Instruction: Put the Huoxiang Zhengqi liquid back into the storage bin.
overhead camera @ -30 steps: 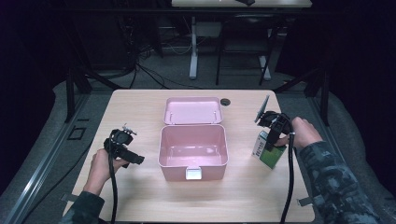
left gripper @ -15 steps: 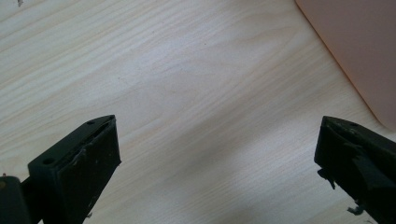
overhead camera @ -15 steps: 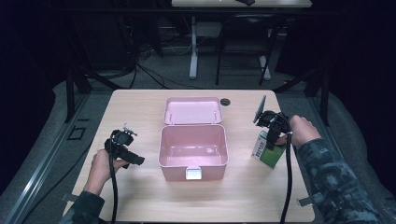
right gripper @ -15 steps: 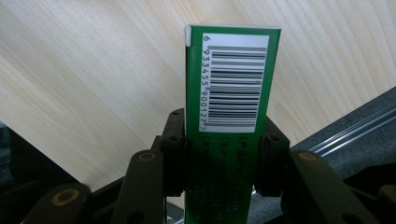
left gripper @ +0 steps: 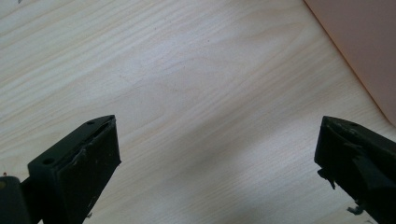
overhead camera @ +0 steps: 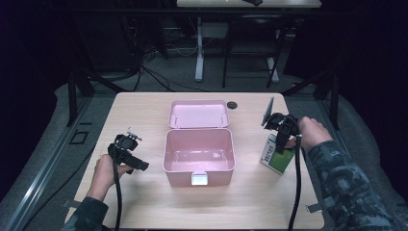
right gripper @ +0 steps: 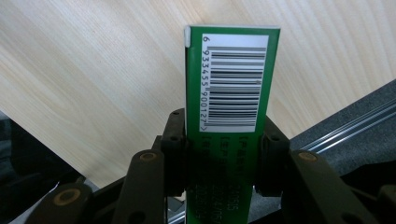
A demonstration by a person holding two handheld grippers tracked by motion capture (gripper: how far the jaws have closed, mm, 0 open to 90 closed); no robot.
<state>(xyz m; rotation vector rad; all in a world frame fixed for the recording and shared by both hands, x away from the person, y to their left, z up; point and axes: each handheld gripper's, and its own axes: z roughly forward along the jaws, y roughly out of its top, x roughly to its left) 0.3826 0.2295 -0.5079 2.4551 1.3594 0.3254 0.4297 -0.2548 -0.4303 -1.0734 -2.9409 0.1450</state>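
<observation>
Pale wood table (overhead camera: 144, 115): the work surface, lying under both grippers. Its bare grain fills the space between the left gripper's jaws, and it runs beneath the carton in the right gripper view.

Pink box (overhead camera: 199, 153): sits between the two grippers, to the right of the left one and to the left of the right one. Its hinged lid (overhead camera: 198, 114) is laid flat behind it, so the hollow faces up; judged from this, it is ready to take the carton.

Right hand (overhead camera: 312, 134): on the far side of the right gripper from the box, tilting the tool down onto the carton.

Left hand (overhead camera: 103, 169): below and behind the left gripper, resting on the table; it looks to be waiting.

Green carton (right gripper: 227, 107): the thing in hand. It stands directly between the right gripper's jaws, barcode panel towards the camera, its lower edge on the table just beneath the gripper. It stays well to the right of the box.

Right gripper (overhead camera: 281, 140): its jaws have just been closing on the carton, and the pads (right gripper: 173, 154) now press its two narrow sides, a grip suited to lifting it upright.

Left gripper (overhead camera: 126, 155): jaws spread wide with nothing between them; the pink wall shows at its upper right.
</observation>
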